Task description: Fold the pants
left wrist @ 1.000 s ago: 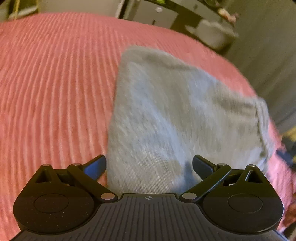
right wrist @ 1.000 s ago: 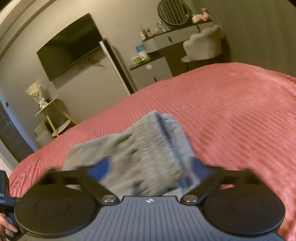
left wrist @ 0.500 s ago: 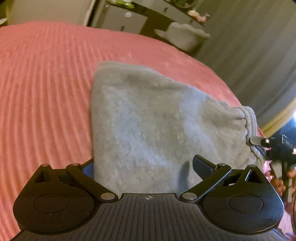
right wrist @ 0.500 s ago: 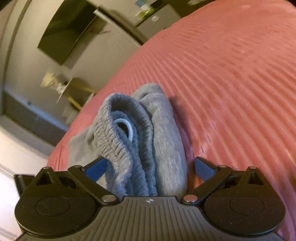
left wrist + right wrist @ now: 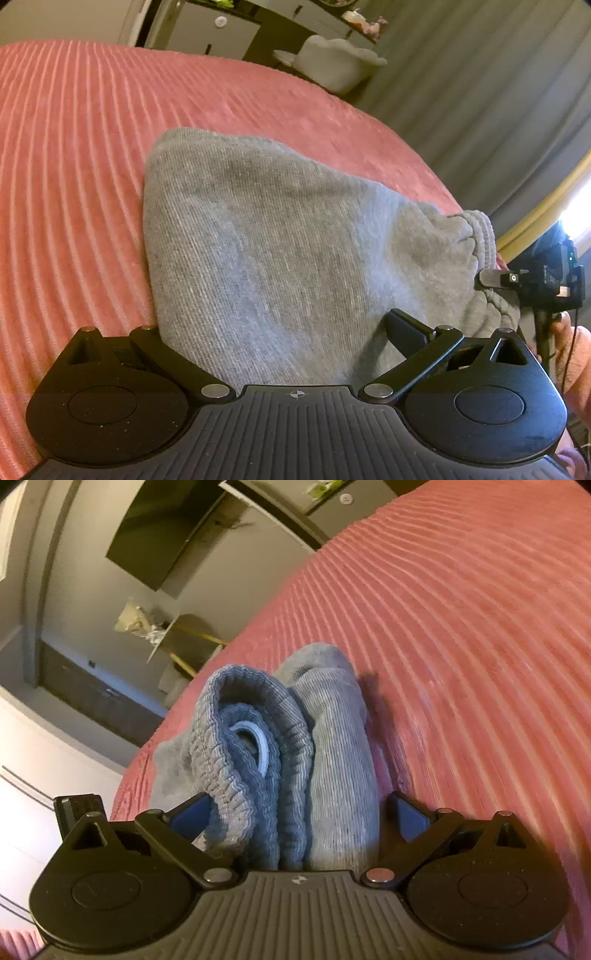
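Both grippers, left (image 5: 291, 332) and right (image 5: 299, 812), straddle the folded pants (image 5: 280, 236) on the bedspread (image 5: 66, 155), jaws wide, probably steadying the bundle.

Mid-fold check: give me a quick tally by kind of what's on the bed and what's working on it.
Grey pants: 1
Pink bedspread: 1
Hand-held grippers: 2, left and right, both with jaws spread around the pants
Total: 4
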`<state>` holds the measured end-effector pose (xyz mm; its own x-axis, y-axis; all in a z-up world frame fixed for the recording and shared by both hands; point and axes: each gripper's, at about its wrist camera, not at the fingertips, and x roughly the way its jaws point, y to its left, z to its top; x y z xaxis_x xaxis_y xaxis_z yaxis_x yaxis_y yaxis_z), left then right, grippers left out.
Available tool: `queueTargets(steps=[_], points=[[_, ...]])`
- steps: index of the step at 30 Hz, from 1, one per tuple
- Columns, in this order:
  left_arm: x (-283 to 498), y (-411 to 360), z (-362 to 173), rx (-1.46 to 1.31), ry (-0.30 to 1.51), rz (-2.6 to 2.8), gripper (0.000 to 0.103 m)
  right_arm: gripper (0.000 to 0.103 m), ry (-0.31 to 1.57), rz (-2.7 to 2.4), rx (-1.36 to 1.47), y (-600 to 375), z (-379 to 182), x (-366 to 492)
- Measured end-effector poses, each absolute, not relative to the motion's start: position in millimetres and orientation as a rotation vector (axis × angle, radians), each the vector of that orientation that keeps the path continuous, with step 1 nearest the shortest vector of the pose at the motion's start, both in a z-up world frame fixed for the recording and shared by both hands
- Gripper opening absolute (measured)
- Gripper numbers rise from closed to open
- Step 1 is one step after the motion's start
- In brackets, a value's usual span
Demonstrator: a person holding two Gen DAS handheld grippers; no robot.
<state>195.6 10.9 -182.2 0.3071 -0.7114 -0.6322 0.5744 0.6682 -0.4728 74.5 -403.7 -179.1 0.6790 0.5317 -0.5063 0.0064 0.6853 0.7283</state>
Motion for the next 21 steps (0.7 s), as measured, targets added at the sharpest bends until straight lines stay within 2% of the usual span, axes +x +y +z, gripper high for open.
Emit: queueTargets(steps=[7,13,19,21], points=[[194,16,-187,-0.195,0.909,-0.868,0.103,0.100,0.796,0.351,0.846,-417,-187,75],[193,15,-189,-0.190,0.909,-0.865,0.103,0.100,0.811,0.450,1.064,-437,-200,82],[192,11,-185,-0.175,0.909,-0.858,0.103,0.100,0.878,0.460,0.583,-384,-176,91],[192,11,-185,-0.171,0.901,-0.861,0.103,0.100,0.864,0.445,0.503,-374,-173,89]])
